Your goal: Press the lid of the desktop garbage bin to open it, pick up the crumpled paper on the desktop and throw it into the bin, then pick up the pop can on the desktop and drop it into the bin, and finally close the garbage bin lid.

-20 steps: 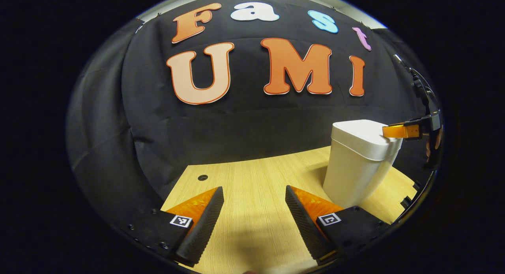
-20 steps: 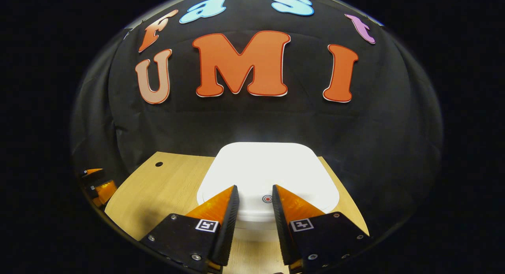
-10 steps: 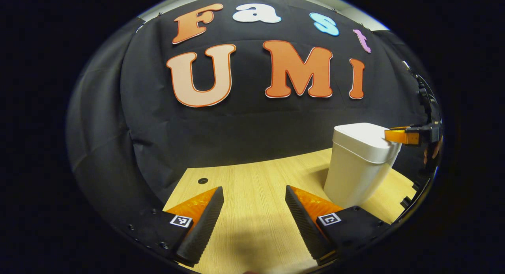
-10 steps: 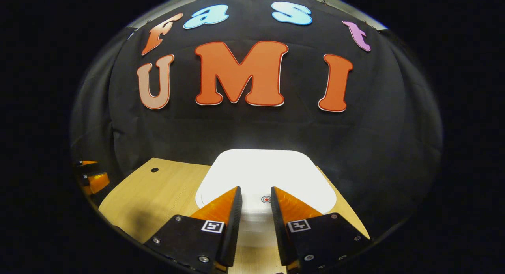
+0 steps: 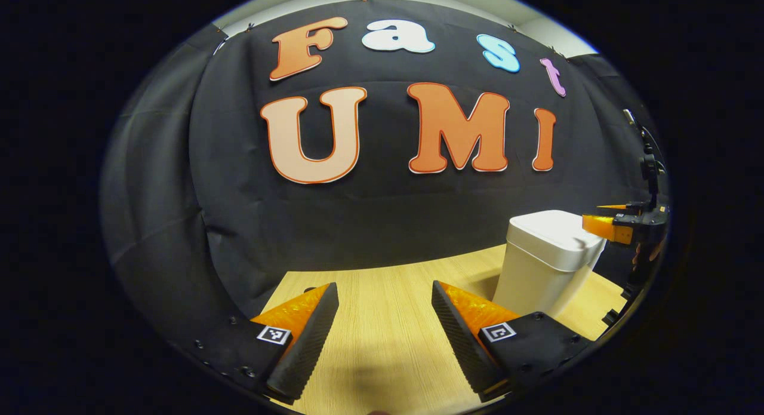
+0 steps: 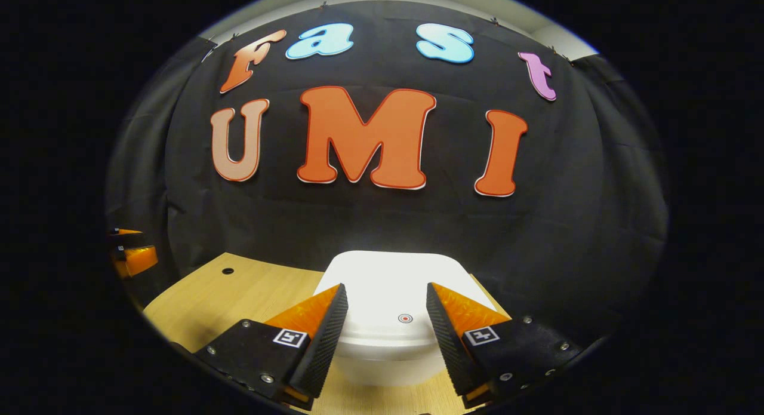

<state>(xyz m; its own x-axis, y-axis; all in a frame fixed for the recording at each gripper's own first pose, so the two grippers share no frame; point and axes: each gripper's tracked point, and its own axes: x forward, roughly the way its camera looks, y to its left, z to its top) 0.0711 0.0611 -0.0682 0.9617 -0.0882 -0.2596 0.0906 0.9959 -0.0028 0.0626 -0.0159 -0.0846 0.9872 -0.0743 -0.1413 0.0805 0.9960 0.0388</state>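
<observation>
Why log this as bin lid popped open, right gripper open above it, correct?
Not quite: the lid is closed, flat on the white garbage bin, as the right gripper view shows. The right gripper is open above it.

White bin (image 5: 546, 263) upright on desk (lid (image 6: 391, 286) shut).

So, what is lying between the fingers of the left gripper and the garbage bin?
Nothing: in the left gripper view, just bare wooden desktop separates the left gripper from the white garbage bin.
</observation>
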